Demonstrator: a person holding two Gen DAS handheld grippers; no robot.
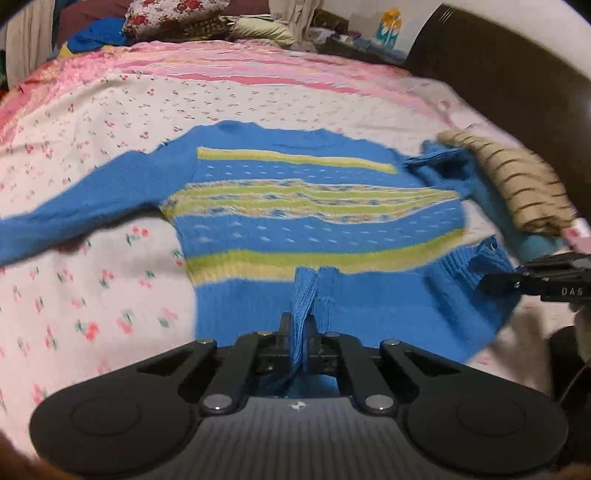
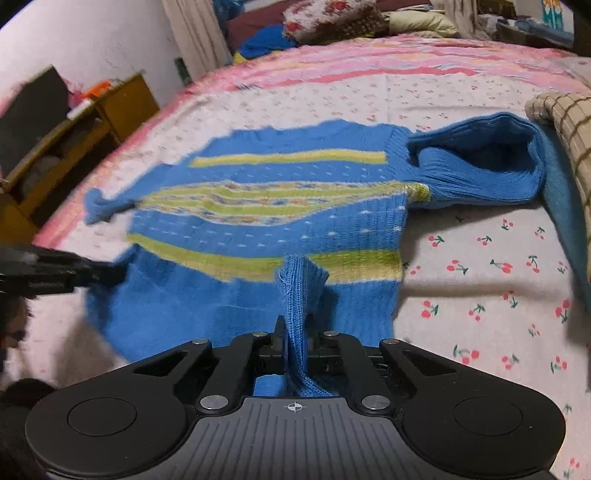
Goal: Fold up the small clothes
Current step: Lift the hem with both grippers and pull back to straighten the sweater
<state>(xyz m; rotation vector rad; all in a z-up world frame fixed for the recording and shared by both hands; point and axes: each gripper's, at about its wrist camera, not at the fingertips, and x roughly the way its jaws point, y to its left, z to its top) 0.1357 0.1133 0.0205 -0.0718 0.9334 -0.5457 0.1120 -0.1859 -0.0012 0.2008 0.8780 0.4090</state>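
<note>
A small blue knit sweater [image 1: 295,229] with yellow-green stripes lies spread on the bed, hem toward me; it also shows in the right wrist view [image 2: 266,221]. My left gripper [image 1: 300,325] is shut on a pinch of its blue ribbed hem. My right gripper [image 2: 295,328] is shut on another pinch of the hem. The right gripper shows at the right edge of the left wrist view [image 1: 498,282], and the left gripper at the left edge of the right wrist view [image 2: 107,273]. One sleeve stretches left [image 1: 74,210]; the other is bunched at the right [image 2: 487,166].
The bed has a white cherry-print sheet [image 1: 92,288] and a pink striped blanket [image 1: 221,70]. A folded beige checked garment [image 1: 524,184] lies at the right on a teal cloth. Pillows and clothes are heaped at the far end [image 1: 166,18]. A wooden shelf [image 2: 92,122] stands at the left.
</note>
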